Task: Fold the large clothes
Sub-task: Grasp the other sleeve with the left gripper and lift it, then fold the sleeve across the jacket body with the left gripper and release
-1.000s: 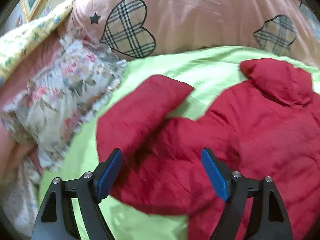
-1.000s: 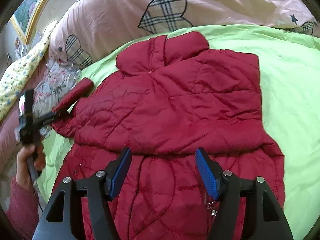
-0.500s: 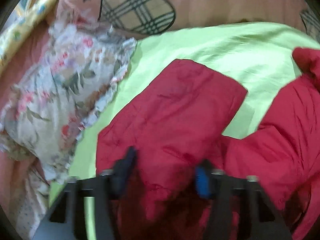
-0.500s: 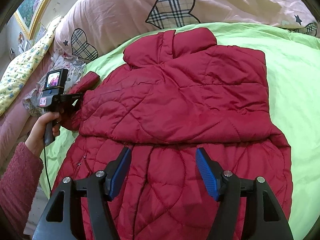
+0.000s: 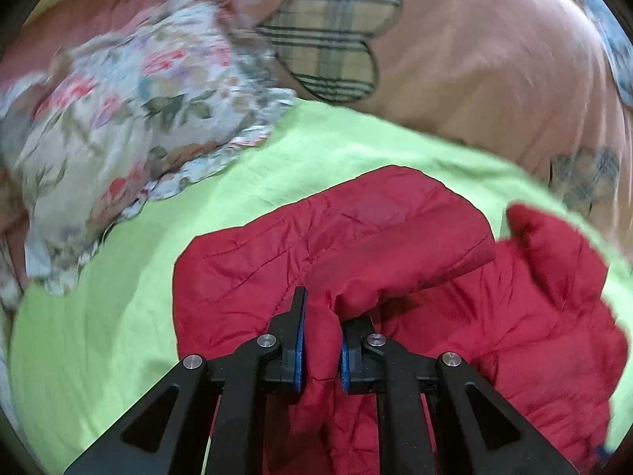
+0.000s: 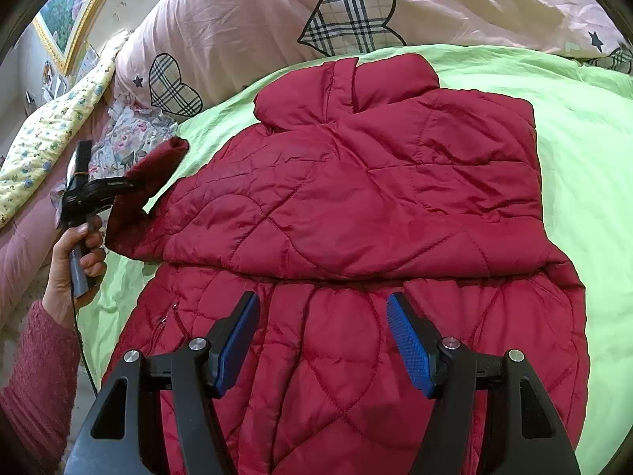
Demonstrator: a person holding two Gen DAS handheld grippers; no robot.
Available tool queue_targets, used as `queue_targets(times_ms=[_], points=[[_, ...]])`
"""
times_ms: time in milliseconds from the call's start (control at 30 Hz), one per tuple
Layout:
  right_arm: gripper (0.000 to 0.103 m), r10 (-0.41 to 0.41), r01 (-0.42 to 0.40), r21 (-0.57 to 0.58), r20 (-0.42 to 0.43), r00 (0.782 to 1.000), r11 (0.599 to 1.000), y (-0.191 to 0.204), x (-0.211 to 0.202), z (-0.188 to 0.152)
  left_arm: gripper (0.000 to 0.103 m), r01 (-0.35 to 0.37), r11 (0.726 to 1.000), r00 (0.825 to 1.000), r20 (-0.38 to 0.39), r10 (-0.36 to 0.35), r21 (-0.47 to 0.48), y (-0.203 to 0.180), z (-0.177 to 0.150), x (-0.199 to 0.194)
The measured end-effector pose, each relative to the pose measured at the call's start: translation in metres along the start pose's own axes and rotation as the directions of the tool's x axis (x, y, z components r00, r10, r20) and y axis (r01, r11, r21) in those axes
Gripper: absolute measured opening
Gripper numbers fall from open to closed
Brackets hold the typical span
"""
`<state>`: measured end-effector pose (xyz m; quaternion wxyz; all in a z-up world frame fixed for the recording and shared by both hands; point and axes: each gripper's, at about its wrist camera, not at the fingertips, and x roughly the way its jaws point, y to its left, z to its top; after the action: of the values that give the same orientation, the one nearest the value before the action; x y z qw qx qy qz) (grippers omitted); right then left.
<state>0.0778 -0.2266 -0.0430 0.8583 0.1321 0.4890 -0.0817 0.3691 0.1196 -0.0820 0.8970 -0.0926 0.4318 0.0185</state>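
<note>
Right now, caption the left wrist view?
Left gripper shut on red quilted jacket sleeve over lime-green sheet.

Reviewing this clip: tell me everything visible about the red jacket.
The red jacket is a dark red quilted puffer with a stand-up collar, seemingly slick padded fabric. It lies flat on the green sheet, collar toward the pillows, one side folded across. The left gripper is shut on its raised sleeve; the right gripper hovers open over the hem.

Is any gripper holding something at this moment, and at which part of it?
The left gripper is shut on the sleeve of the red jacket, pinching a fold of it. The right gripper is open and holds nothing.
</note>
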Motion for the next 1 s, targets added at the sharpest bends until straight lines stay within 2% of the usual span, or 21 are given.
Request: queue_targets(times_ms=[100,200,400,567,733,1000], points=[[0.068,0.007,-0.008,0.006,0.013,1.0,1.0,-0.001,-0.005,-0.001,0.01,0.026,0.998,1.0,0.007,-0.026,-0.064,0.016,-0.002,-0.014],[0.068,0.016,-0.017,0.011,0.02,1.0,1.0,0.001,-0.008,-0.002,0.01,0.043,0.999,0.999,0.03,-0.042,-0.027,0.009,-0.013,-0.034],[0.068,0.021,-0.021,0.018,0.028,0.999,1.0,0.001,-0.016,-0.005,0.01,0.158,0.987,0.986,0.042,-0.16,0.033,-0.024,-0.048,-0.076],[0.068,0.011,-0.013,0.032,0.04,0.999,0.999,-0.005,-0.024,-0.006,0.01,0.275,0.959,0.961,0.018,-0.277,0.076,-0.054,-0.072,-0.103],[0.068,0.009,-0.013,0.07,0.056,0.998,0.997,-0.018,-0.033,-0.009,0.01,0.373,0.921,0.927,-0.012,-0.374,0.113,-0.085,-0.091,-0.119],[0.068,0.046,-0.056,0.139,0.081,0.996,0.989,-0.034,-0.039,-0.006,0.01,0.458,0.877,0.889,-0.076,-0.451,0.149,-0.121,-0.115,-0.111]])
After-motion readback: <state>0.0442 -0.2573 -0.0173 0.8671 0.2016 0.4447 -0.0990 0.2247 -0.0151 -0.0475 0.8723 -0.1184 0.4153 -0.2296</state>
